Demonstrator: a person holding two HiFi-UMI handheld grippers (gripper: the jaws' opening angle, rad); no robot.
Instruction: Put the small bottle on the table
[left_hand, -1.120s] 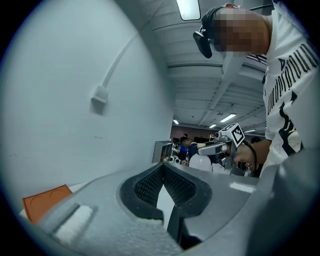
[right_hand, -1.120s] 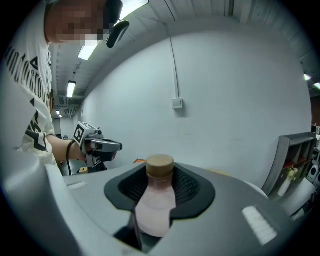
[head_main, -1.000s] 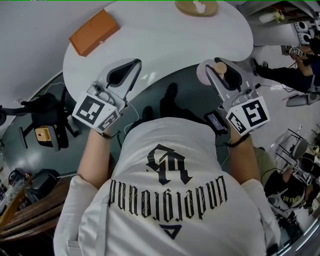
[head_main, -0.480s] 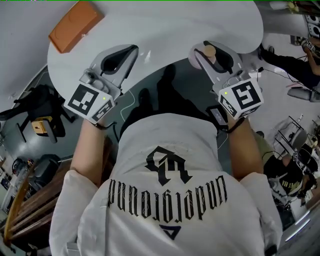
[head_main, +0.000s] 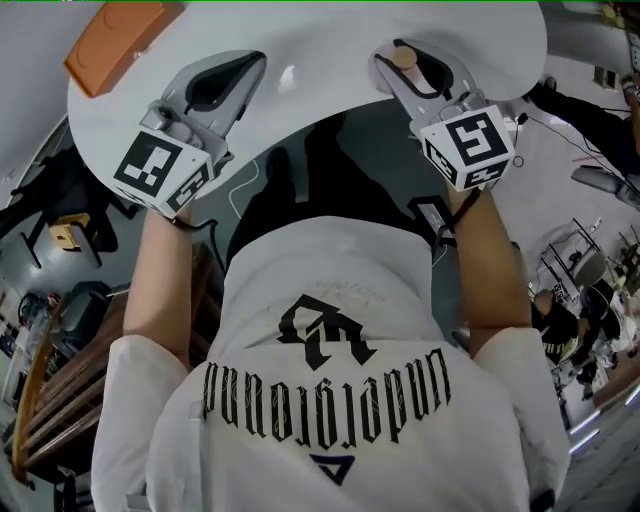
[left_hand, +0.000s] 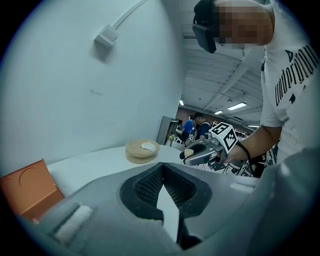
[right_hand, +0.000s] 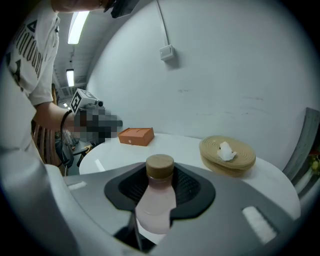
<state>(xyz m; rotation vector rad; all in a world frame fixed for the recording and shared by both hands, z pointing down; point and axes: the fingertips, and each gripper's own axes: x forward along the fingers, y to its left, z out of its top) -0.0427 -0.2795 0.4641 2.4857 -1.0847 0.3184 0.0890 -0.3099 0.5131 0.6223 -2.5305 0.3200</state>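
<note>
The small bottle (right_hand: 155, 204) has a pale pink body and a tan cap. It stands upright between the jaws of my right gripper (right_hand: 160, 175), which is shut on it. In the head view the right gripper (head_main: 408, 66) hangs over the near edge of the white table (head_main: 320, 45), and only the bottle's cap (head_main: 403, 57) shows. My left gripper (head_main: 218, 88) reaches over the table's left part. In its own view the left gripper (left_hand: 162, 166) has its jaws together at the tips and holds nothing. That view also shows the right gripper (left_hand: 202, 153) off to the right.
An orange box (head_main: 118, 30) lies at the table's far left, also the orange box (right_hand: 136, 136). A round wooden dish (right_hand: 227, 155) with a white scrap in it sits at the far right of the table. A white wall rises behind. People and chairs stand around the table.
Both grippers have moved forward, from the table's near edge to over its top. The bottle stays in the right gripper. The left gripper stays shut.
</note>
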